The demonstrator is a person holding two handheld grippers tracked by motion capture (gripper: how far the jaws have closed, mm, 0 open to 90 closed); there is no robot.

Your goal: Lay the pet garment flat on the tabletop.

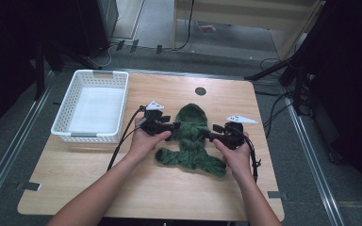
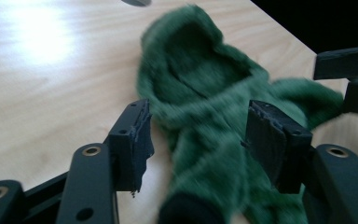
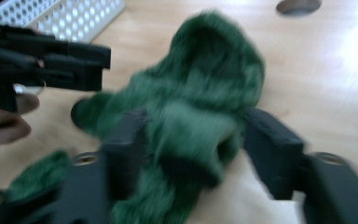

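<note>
Two open claws flank green hooded garment (image 1: 192,139); high view adds basket (image 1: 92,104).

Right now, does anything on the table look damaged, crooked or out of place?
One thing: the inner pad of the left gripper looks chipped and ragged along its edge. The green knitted garment lies flat on the table, and the white basket stands upright beside it.
</note>
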